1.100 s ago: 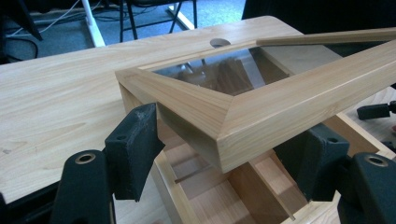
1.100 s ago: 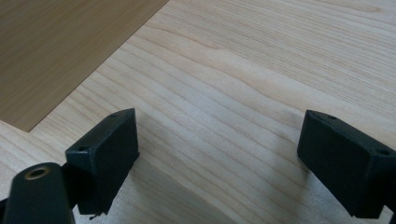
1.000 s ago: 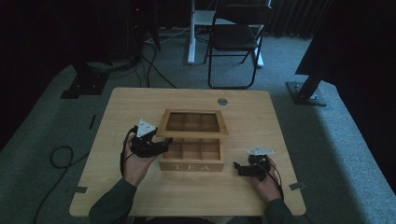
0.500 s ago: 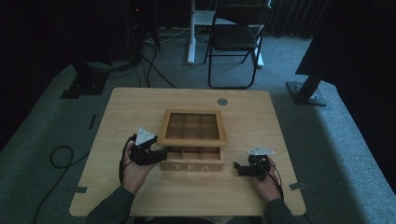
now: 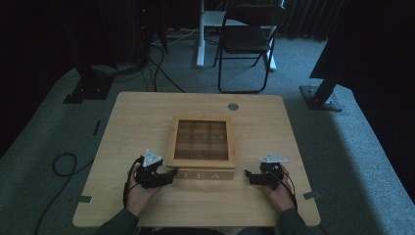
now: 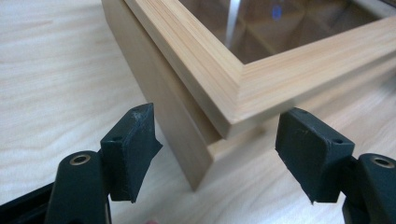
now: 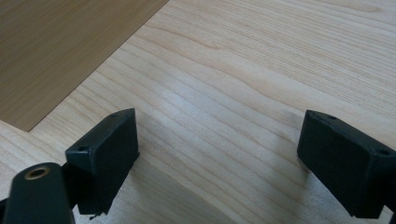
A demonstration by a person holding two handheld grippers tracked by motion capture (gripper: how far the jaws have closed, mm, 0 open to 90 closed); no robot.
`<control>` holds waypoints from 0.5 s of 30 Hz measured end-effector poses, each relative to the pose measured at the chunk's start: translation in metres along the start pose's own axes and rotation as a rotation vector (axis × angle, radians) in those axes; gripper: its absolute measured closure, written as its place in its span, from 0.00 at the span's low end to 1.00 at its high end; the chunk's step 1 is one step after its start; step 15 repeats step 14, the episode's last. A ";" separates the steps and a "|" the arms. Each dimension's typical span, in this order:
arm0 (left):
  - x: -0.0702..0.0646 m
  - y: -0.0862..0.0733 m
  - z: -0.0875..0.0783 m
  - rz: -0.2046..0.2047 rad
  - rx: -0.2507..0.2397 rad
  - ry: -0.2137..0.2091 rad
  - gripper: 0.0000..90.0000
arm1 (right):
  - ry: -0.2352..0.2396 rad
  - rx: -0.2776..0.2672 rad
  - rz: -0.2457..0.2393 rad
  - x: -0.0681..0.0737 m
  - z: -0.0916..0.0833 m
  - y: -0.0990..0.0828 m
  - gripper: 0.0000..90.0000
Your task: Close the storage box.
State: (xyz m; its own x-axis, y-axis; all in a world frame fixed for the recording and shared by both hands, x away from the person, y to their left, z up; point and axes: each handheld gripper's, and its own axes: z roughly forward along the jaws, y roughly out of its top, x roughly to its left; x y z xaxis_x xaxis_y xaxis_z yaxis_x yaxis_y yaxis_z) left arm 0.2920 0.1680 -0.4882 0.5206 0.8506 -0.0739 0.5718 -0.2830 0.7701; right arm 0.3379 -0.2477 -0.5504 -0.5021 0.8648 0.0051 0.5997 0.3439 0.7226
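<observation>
A wooden tea box (image 5: 201, 142) with "TEA" on its front and a glass-paned lid lying flat on it stands mid-table. My left gripper (image 5: 170, 173) is open at the box's front left corner. In the left gripper view the box corner (image 6: 210, 60) sits between the spread jaws of the left gripper (image 6: 217, 125), and neither pad touches it. My right gripper (image 5: 247, 176) rests open on the table just right of the box front, jaws pointing at it. The right gripper (image 7: 217, 135) has bare tabletop between its jaws, with the darker box side (image 7: 56, 42) beyond.
The light wooden table (image 5: 147, 117) carries a small grey round disc (image 5: 233, 106) near its far edge. Behind the table stand a folding chair (image 5: 247, 39) and a white desk leg (image 5: 200, 34). Cables (image 5: 63, 164) lie on the carpet at left.
The box lid, raised a second ago, now lies shut on the box. My left gripper has come down and toward me to the box's front left corner. The right gripper has barely moved.
</observation>
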 end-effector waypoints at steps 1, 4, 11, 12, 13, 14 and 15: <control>-0.002 -0.002 -0.003 0.006 -0.023 0.004 0.32 | 0.000 0.000 0.001 0.000 0.000 0.000 0.13; -0.001 0.002 -0.014 0.013 -0.064 0.016 0.33 | 0.001 0.000 -0.001 0.000 0.000 0.000 0.13; 0.009 0.003 -0.012 -0.050 -0.069 0.015 0.32 | 0.002 -0.001 -0.001 0.001 0.000 0.000 0.13; 0.010 0.002 -0.012 -0.057 -0.070 0.017 0.32 | 0.002 -0.001 -0.001 0.001 0.000 0.000 0.13; 0.012 0.002 -0.011 -0.060 -0.072 0.020 0.32 | 0.002 -0.001 -0.001 0.001 0.000 0.000 0.13; 0.013 0.002 -0.011 -0.072 -0.076 0.015 0.32 | 0.002 -0.001 -0.001 0.001 0.000 0.000 0.13; 0.013 0.002 -0.011 -0.072 -0.076 0.015 0.32 | 0.002 -0.001 -0.001 0.001 0.000 0.000 0.13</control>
